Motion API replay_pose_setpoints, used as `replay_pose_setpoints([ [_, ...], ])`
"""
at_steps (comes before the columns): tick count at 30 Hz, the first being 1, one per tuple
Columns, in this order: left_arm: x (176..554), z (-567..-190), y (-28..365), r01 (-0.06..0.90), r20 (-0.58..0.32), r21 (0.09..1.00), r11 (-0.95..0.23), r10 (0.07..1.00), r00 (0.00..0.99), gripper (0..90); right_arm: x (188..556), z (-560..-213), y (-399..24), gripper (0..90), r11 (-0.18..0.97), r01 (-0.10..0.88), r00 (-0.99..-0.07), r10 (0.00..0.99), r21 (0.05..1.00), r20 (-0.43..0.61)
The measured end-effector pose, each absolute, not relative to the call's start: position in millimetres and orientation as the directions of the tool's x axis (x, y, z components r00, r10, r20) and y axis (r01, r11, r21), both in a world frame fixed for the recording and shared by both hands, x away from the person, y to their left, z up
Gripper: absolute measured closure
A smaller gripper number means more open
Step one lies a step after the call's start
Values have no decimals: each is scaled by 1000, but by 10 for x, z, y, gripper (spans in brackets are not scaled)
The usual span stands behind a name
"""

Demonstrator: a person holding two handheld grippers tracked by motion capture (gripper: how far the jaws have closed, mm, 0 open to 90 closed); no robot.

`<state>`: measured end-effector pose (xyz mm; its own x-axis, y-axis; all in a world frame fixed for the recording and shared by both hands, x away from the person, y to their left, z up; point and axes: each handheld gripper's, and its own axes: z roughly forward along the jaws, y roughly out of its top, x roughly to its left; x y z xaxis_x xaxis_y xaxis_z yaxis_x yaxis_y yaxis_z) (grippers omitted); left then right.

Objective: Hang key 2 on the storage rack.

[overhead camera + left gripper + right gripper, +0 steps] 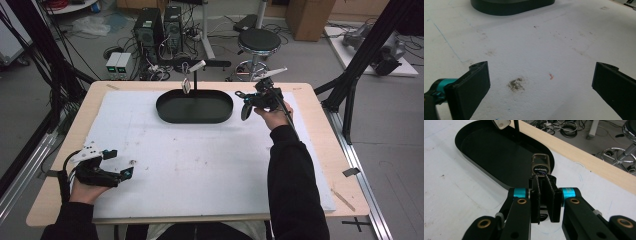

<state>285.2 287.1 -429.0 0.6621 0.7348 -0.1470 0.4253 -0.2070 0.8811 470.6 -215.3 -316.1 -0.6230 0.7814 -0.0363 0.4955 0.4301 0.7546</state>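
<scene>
Keyring (540,166): clamped at its lower end between the shut jaws of the right gripper (543,185), loop kept free, beside the black tray (477,150).
Stand (194,75): set in the tray, likely meant for hanging.
Left gripper (121,163): jaws held apart, empty, rested on the white mat (200,160).

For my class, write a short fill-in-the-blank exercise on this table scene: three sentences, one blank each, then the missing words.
1. The right gripper is shut on a small ____ with a metal loop at its top.
2. The fingers of the left gripper stand ____, with nothing between them.
3. The black tray at the far side of the white mat has the shape of an ____.

Missing words: keychain; open; oval
</scene>
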Motion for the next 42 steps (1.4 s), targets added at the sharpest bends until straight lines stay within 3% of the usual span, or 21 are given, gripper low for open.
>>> replay_pose_setpoints([
  [21, 2856, -4289, 2873, 419, -151, 886, -200, 729, 667, 20, 4884, -2778, -1905, 836, 419, 432, -612, 787, 799, -82],
  [27, 2860, -4290, 2880, 418, -153, 887, -196, 729, 667, 20, 4924, -2572, -1741, 836, 452, 384, -620, 772, 805, -138],
  [42, 2851, -4282, 2891, 405, -149, 896, -184, 733, 663, 20, 5200, -2819, -1520, 831, 485, 467, -582, 798, 739, -156],
])
